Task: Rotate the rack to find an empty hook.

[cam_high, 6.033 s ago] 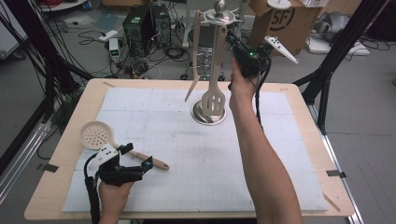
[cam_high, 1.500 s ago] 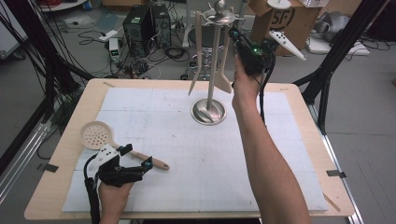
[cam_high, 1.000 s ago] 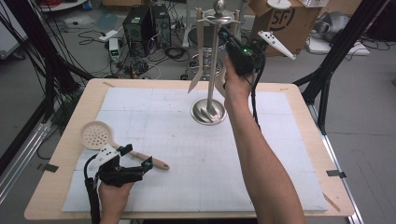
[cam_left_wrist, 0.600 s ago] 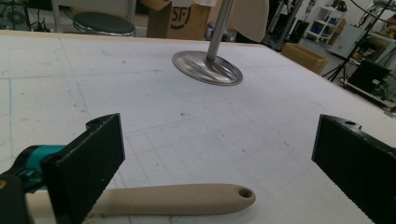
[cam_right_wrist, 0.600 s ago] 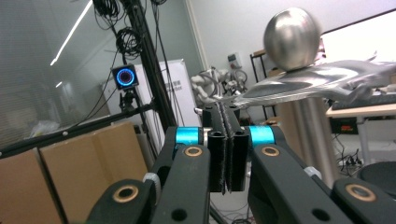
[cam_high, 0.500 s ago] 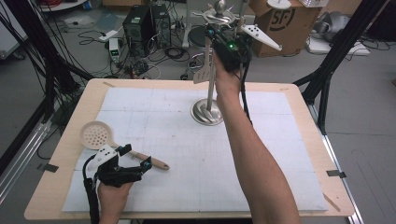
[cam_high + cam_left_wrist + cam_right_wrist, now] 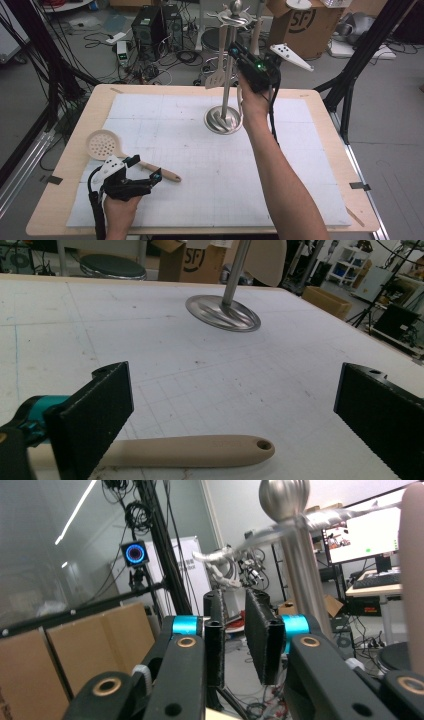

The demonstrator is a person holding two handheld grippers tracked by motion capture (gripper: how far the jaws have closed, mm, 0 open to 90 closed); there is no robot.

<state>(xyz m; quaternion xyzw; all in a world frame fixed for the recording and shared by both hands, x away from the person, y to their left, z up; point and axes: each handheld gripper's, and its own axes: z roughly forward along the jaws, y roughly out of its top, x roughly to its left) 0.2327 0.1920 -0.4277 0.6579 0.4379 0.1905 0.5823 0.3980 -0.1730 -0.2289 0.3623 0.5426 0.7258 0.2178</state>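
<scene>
A metal utensil stand point(image 7: 223, 120) rises from the far middle of the table, its pole ending in a ball top point(image 7: 284, 497). A beige spatula point(image 7: 216, 76) hangs from one hook on its left. My right gripper point(image 7: 236, 50) is raised beside the pole near the top; its jaws point(image 7: 234, 597) have just been opening and now stand slightly open with nothing between them. A beige utensil point(image 7: 412, 580) hangs just beside it. A beige skimmer point(image 7: 102, 144) lies at the front left. My left gripper point(image 7: 146, 167) stands wide open over its handle point(image 7: 190, 451).
A white gridded mat point(image 7: 280, 175) covers most of the wooden table point(image 7: 65, 165). The stand's round base point(image 7: 222, 312) sits well beyond the left gripper. Boxes, cables and a stool crowd the floor behind the table's far edge.
The right gripper shifted left beside the top of the stand, then came down a little. Six seconds ago a slotted turner hung low by the base. The left gripper has stayed put.
</scene>
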